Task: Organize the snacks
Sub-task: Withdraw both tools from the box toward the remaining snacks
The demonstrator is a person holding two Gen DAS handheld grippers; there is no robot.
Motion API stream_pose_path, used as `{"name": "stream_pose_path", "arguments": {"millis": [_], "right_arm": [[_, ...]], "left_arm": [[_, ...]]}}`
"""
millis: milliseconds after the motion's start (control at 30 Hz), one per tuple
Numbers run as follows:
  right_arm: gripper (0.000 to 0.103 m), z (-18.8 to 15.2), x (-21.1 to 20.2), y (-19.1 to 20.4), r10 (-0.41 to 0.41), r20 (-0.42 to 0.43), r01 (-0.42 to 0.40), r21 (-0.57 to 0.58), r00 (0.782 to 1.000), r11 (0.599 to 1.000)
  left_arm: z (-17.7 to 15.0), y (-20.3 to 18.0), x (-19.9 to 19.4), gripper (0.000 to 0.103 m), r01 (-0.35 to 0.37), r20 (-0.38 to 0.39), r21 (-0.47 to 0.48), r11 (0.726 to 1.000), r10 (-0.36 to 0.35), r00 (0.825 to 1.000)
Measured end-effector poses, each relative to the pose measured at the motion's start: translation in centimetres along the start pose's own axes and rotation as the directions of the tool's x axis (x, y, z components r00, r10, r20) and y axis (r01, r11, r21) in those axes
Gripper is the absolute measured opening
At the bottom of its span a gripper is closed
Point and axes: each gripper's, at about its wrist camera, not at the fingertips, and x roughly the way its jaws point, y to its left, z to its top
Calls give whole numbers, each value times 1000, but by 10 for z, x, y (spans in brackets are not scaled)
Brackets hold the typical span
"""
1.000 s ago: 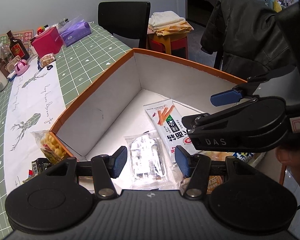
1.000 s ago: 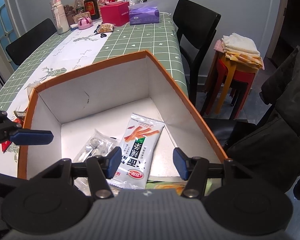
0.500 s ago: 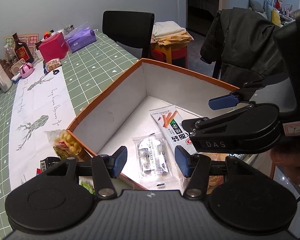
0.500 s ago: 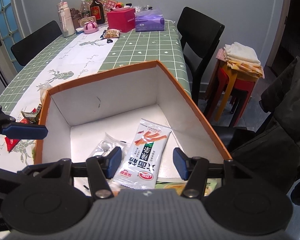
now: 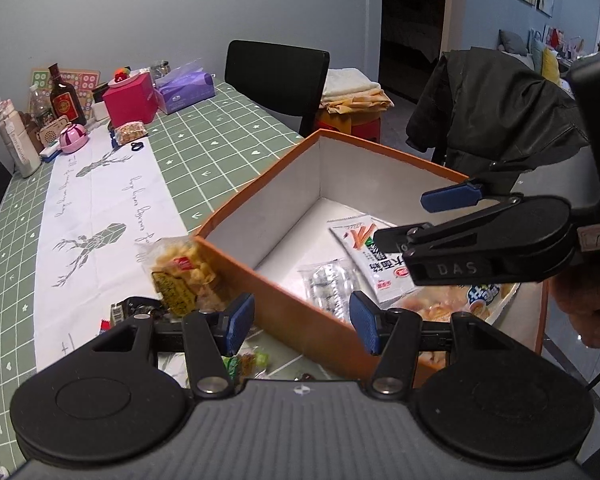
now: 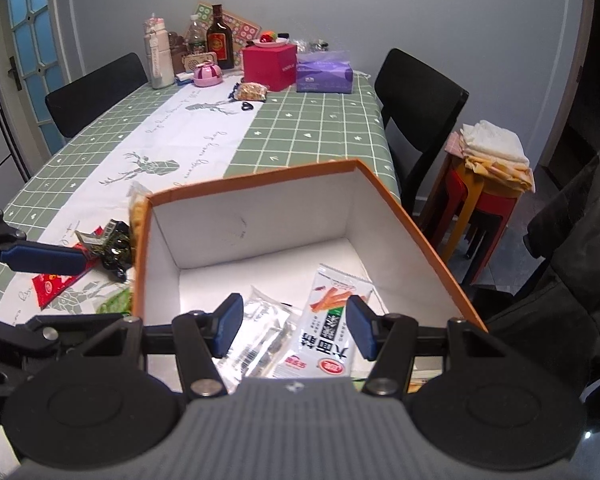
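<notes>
An orange box (image 5: 260, 184) (image 6: 400, 208) with white inner walls stands at the table's near corner. Inside lie a white snack packet with red sticks printed on it (image 5: 374, 258) (image 6: 328, 320), a clear wrapped packet (image 5: 328, 286) (image 6: 260, 332) and an orange-yellow bag (image 5: 440, 304). My left gripper (image 5: 302, 322) hangs open over the box's near-left wall, nothing between its fingers. My right gripper (image 6: 294, 326) is open above the box's packets, empty; its fingers (image 5: 452, 196) show at the right of the left wrist view. A yellow puffed-snack bag (image 5: 182, 276) leans outside the box.
Loose packets lie left of the box: a dark one (image 6: 112, 242), a red one (image 6: 54, 284), a green one (image 6: 116, 302). Bottles (image 6: 219, 38), a red box (image 6: 268, 66) and a purple tissue pack (image 6: 324, 76) crowd the table's far end. Black chairs (image 6: 416, 92) and stools (image 6: 488, 208) stand around.
Both grippers have drawn back and up from the box, the left one also sliding left, so the box's outer wall and the packets beside it now show. Both stayed open.
</notes>
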Motion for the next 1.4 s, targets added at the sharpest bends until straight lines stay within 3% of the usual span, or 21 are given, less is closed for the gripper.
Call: {"name": "stream_pose_path", "arguments": {"millis": [400, 567, 700, 833, 967, 1300, 1400], "right_arm": [[56, -1, -12, 60, 59, 27, -55, -116, 998, 992], [57, -3, -13, 81, 87, 24, -82, -151, 996, 985], [57, -5, -11, 92, 98, 12, -95, -172, 995, 981], [57, -5, -9, 98, 107, 3, -105, -183, 994, 977], [57, -6, -11, 102, 131, 8, -127, -198, 991, 972], [57, -12, -9, 110, 161, -11, -160, -226, 987, 961], [57, -11, -11, 113, 163, -6, -160, -234, 987, 959]], "left_arm": [[-64, 38, -19, 65, 15, -28, 8, 1000, -15, 999], [-93, 44, -21, 69, 98, -17, 6, 995, -98, 995], [-116, 32, -16, 76, 175, 1, 47, 983, -175, 985], [-132, 11, -7, 79, 268, -33, 110, 957, -266, 963], [-142, -15, -2, 82, 289, -61, 195, 937, -283, 957], [-155, -41, 7, 89, 292, -107, 291, 911, -272, 956], [-158, -38, 7, 94, 298, -100, 279, 913, -281, 954]]}}
